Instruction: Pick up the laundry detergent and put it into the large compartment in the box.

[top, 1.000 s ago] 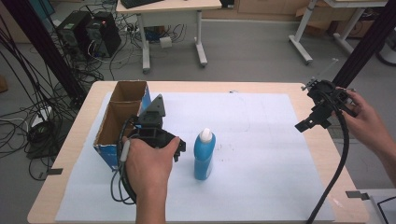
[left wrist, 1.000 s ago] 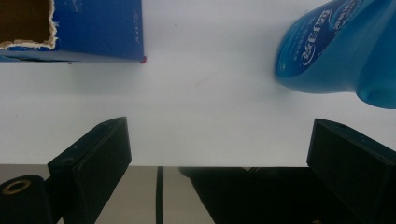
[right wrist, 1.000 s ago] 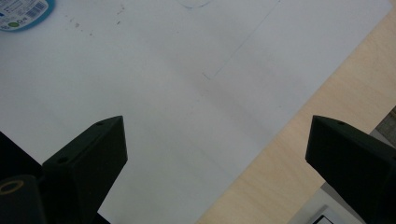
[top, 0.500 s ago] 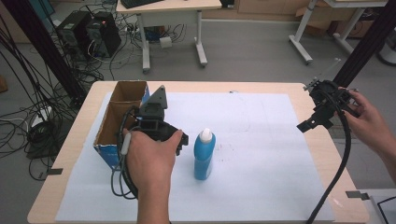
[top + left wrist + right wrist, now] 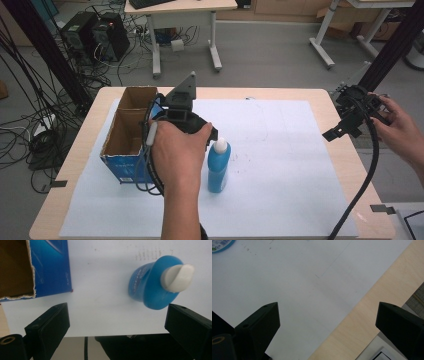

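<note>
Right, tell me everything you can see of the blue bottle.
The blue bottle stands upright on the white paper sheet, just right of the open cardboard box. Its body looks like glossy blue plastic, wider at the base and narrowing upward, with faint print on its side in the left gripper view. A white, slanted cap tops it. The left gripper hovers above it with jaws wide open, the bottle near one jaw; nothing appears to grip it.

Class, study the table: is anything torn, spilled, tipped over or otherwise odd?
One thing: the open cardboard box at the table's left has a ragged, torn top edge, clearest in the left gripper view. The blue bottle stands upright with its white cap on, and no spill shows on the white paper.
</note>
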Available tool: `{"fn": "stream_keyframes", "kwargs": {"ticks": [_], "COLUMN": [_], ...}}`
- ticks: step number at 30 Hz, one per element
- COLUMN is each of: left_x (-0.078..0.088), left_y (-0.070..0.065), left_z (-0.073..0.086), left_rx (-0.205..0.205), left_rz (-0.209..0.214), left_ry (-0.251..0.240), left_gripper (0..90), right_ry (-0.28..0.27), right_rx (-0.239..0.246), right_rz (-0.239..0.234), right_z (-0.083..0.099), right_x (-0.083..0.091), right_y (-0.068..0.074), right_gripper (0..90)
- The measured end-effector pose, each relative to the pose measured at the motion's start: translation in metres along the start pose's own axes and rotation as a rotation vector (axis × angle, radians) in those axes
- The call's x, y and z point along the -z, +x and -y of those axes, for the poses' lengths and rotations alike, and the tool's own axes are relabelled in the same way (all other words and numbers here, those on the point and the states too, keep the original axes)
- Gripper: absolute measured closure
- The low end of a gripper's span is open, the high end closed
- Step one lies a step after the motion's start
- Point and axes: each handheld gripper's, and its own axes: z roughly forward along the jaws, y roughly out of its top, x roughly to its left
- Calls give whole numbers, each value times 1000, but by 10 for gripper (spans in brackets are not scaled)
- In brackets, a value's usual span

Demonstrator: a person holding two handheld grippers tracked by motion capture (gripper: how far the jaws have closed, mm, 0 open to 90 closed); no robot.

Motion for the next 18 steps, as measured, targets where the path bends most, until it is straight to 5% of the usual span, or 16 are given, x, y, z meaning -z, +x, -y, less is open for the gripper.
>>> {"fn": "stream_keyframes", "kwargs": {"ticks": [18], "left_x": [2], "left_y": [-34], "left_z": [-20], "left_rx": [-66], "left_rz": [9], "left_ry": [-3], "left_gripper": [61], "right_ry": [3], "right_rx": [-4], "right_rz": [8], "right_z": [6], "right_x": [3], "right_y": [-4], "right_gripper": [52]}}
